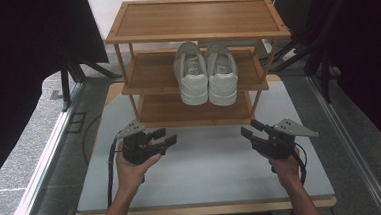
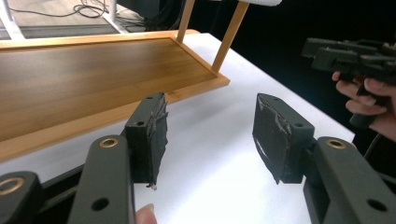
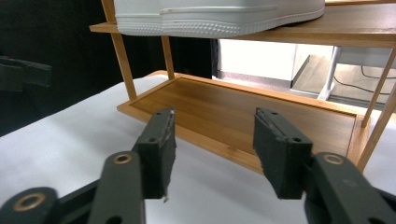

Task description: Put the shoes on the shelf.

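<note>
The top shelf hides the toes of two white sneakers (image 1: 206,78), which sit side by side on the middle tier of the three-tier bamboo rack (image 1: 196,18), beyond both tools. Left tool (image 1: 166,137) and right tool (image 1: 250,130) hover spread wide over the white counter (image 1: 207,171), pinching nothing.

— What sort of place is this?
— A lab or recording studio, not a home. Black curtains (image 1: 20,58) hang on both sides of the wooden shoe rack (image 1: 196,34), stand legs (image 1: 295,48) and cables (image 2: 70,9) sit behind it, and bare grey floor (image 1: 30,142) lies left of it.
</note>
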### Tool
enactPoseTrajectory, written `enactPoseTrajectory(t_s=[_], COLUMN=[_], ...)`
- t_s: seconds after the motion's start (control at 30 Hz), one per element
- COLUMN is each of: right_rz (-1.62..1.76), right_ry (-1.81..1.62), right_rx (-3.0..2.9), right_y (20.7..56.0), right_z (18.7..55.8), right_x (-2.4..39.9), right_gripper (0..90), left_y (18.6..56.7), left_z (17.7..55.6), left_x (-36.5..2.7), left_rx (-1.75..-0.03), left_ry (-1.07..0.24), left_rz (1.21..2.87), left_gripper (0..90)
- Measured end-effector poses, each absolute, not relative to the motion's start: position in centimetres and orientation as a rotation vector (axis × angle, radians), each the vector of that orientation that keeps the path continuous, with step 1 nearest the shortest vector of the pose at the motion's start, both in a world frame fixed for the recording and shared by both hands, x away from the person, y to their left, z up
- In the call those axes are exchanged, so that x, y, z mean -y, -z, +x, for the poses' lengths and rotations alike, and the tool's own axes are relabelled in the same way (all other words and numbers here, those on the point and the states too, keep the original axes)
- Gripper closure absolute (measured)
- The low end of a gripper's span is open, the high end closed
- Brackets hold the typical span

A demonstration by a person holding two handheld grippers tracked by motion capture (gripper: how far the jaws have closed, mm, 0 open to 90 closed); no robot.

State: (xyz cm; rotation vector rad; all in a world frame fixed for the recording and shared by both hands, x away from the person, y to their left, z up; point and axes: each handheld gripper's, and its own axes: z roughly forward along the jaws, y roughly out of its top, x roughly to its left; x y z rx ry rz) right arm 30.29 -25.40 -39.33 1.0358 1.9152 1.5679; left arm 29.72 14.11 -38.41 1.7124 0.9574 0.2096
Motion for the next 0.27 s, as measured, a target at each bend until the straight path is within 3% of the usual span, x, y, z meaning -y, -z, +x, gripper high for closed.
enactPoseTrajectory(t_s=[0.27], right_rz=[1.031], right_ry=[-1.522], right_rx=[-1.923], right_y=[40.36], right_z=[29.88], right_x=[26.0], right_gripper=[43.1], left_y=[39.35], left_z=[30.0], left_x=[-14.43], left_rx=[-0.994], left_ry=[-0.187], left_rz=[1.737], left_gripper=[37.4])
